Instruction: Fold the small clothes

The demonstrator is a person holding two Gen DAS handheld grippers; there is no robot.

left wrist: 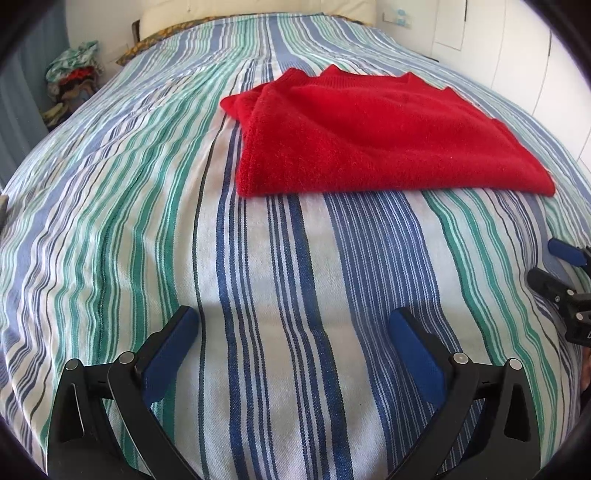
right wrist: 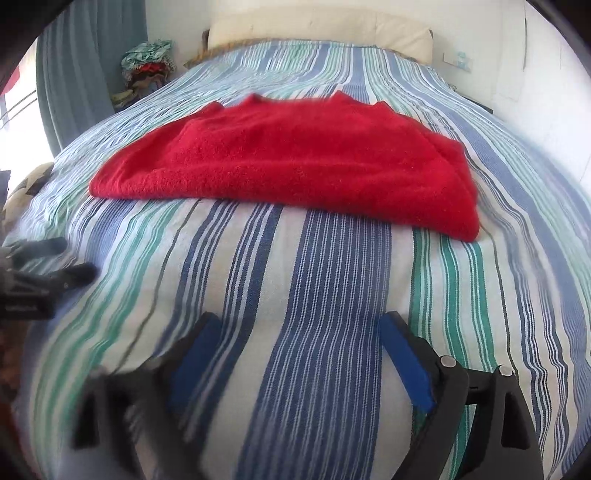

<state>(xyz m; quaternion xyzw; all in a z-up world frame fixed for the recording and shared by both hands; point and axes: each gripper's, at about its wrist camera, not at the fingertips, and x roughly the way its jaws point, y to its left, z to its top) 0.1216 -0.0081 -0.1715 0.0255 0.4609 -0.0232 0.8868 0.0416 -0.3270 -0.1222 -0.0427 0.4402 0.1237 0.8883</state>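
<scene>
In the left wrist view, the left gripper [left wrist: 293, 325] is seen at the bottom of the frame with its 2 blue-padded fingers [left wrist: 173, 350] spread wide apart, nothing held between them. Below and between them lies the striped bedspread [left wrist: 147, 206], banded in blue, green and white. A folded red sweater [left wrist: 369, 140] is laid flat on the bedspread, ahead of the gripper and toward the right of the frame, well apart from the fingertips. Several layered edges are visible along its far side. At the right edge of the frame, the right gripper [left wrist: 550, 262] is partly shown above the bedspread, its 2 tips held apart. A pile of mixed clothes [left wrist: 74, 77] is visible at the far left beside the bed, and a pale headboard [left wrist: 258, 11] is seen at the far end.

In the right wrist view, the right gripper [right wrist: 299, 325] is shown with its jaws spread apart and nothing between them; its left finger is blurred. The red sweater [right wrist: 295, 162] is spread across the middle of the bedspread [right wrist: 332, 277], ahead of the gripper and not touched by it. The left gripper [right wrist: 70, 258] is glimpsed, blurred, at the left edge, its tips parted. The pile of clothes [right wrist: 147, 66], a grey-blue curtain [right wrist: 81, 70] and the headboard [right wrist: 317, 29] are visible behind.
</scene>
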